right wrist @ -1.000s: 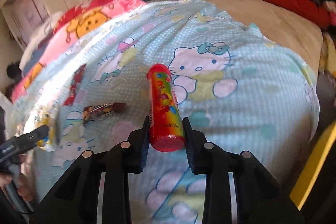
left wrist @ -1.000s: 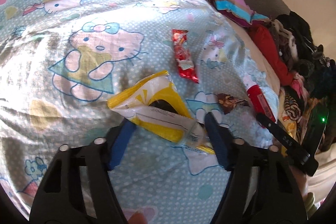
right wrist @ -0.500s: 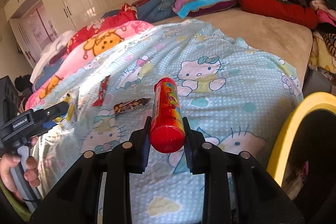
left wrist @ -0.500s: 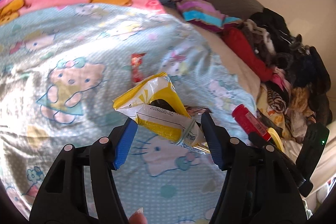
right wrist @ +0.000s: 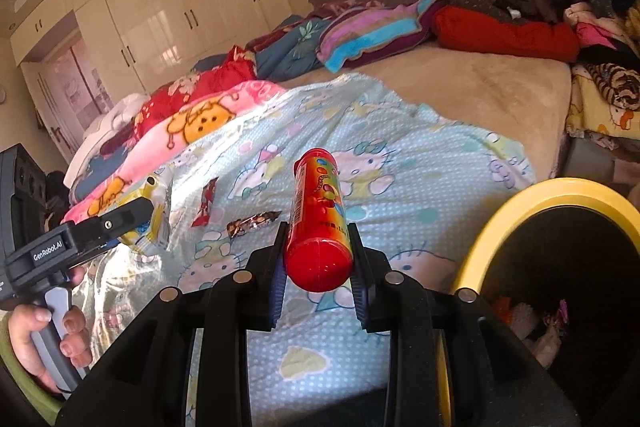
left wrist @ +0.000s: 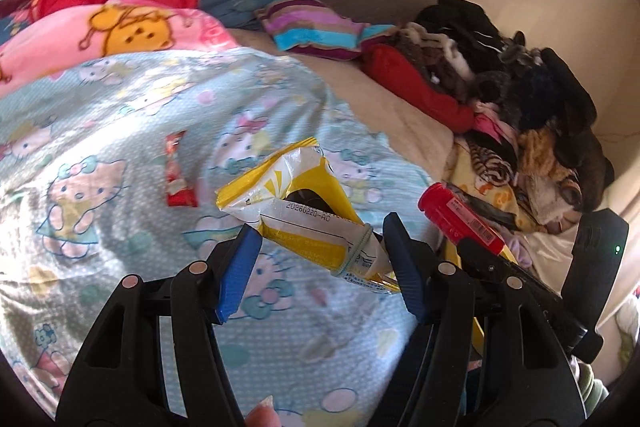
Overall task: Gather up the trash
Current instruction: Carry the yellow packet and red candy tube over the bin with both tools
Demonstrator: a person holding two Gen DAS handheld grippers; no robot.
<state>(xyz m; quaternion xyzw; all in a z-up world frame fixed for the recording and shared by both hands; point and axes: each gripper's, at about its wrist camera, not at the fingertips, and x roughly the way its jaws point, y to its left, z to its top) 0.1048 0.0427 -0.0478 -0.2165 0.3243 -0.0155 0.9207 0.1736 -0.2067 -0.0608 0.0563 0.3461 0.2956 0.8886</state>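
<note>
My left gripper [left wrist: 320, 259] is shut on a crumpled yellow and white snack bag [left wrist: 296, 203] and holds it above the Hello Kitty blanket [left wrist: 120, 187]. My right gripper [right wrist: 318, 259] is shut on a red candy tube [right wrist: 318, 219], held lifted; the tube also shows in the left wrist view [left wrist: 460, 219]. A red wrapper [left wrist: 176, 167] and a brown candy wrapper [right wrist: 252, 221] lie on the blanket. A yellow-rimmed bin [right wrist: 500, 219] with trash inside stands at the lower right of the right wrist view.
A pile of clothes [left wrist: 520, 87] lies along the bed's far right side. Pillows and folded blankets [right wrist: 360, 35] sit at the head. White wardrobes [right wrist: 160, 11] stand behind the bed. The left gripper's body and hand [right wrist: 60, 255] show at the left.
Both grippers have lifted and drawn back from the blanket with their loads. The yellow bin has come further into the right wrist view.
</note>
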